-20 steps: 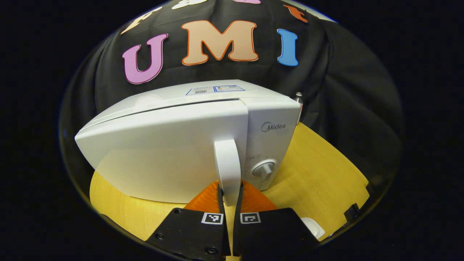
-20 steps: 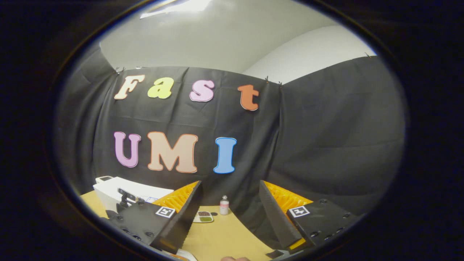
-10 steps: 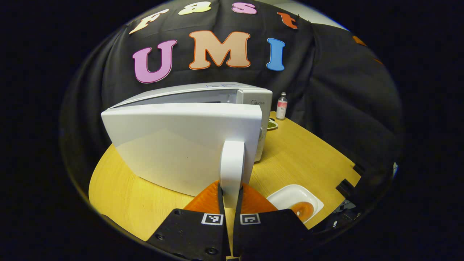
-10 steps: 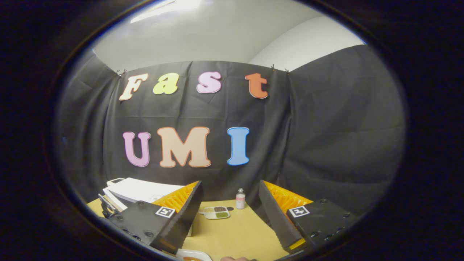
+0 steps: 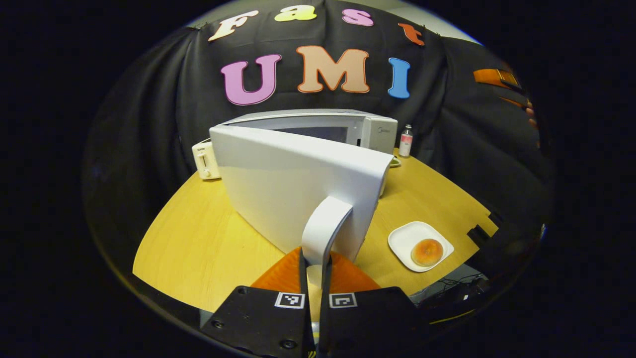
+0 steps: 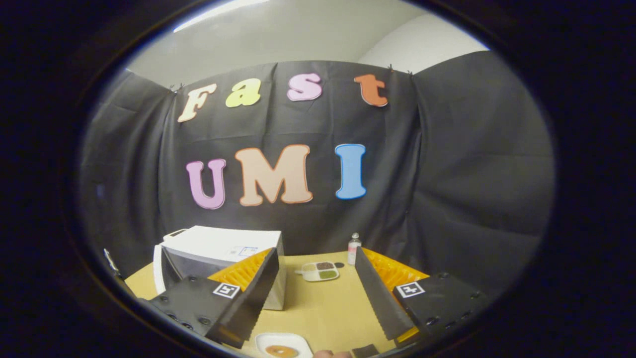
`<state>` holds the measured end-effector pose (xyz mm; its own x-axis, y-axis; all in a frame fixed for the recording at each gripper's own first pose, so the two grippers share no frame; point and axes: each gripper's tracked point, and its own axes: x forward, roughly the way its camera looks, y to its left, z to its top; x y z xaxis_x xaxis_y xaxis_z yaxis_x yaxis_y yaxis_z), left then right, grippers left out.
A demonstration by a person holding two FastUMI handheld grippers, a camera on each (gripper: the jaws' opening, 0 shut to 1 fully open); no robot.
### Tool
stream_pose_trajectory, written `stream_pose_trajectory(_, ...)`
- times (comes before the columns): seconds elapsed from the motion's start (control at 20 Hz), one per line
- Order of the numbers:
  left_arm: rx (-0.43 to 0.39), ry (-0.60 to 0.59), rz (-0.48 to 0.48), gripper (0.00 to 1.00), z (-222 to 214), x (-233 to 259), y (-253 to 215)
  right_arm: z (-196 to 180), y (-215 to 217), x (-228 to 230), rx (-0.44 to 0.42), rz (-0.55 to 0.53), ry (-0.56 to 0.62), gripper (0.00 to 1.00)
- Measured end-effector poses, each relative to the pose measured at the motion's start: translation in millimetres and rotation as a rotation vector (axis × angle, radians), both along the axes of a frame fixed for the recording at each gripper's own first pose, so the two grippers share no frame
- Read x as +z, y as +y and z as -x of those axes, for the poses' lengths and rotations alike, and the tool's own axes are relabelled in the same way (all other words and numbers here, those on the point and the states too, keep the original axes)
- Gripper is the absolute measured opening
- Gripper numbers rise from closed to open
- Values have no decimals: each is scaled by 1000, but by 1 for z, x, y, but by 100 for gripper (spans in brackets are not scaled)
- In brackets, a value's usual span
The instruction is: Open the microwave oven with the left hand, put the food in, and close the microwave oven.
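Left tongs: you have them clamped on the microwave door's handle, one finger on each side of its lower end.
Door: swung well out from the microwave; the panel stands between your left tongs and the cavity and blocks most of the opening from that side.
Right tongs: spread wide, gripping nothing, held above the bench.
Food: a round bun sits on a white plate near the bench's front edge, right of the open door, well apart from the microwave.
Other things: a white toaster stands left of the microwave; a small bottle stands to its right near the cloth wall; a divided dish lies just beside the bottle, behind the microwave's control side.
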<state>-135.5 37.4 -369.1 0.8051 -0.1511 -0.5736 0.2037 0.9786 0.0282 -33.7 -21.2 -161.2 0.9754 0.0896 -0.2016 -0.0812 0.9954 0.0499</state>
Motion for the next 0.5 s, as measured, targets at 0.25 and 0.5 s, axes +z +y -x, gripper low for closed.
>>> stream_pose_trajectory(0.25, 70, -15, -16, 4, 21, 5, 52, 18, 35, -28, 55, 48, 35, 98)
stream_pose_trajectory(0.5, 146, -48, -14, 4, 30, 9, 101, 49, 61, -84, 106, 83, 118, 97)
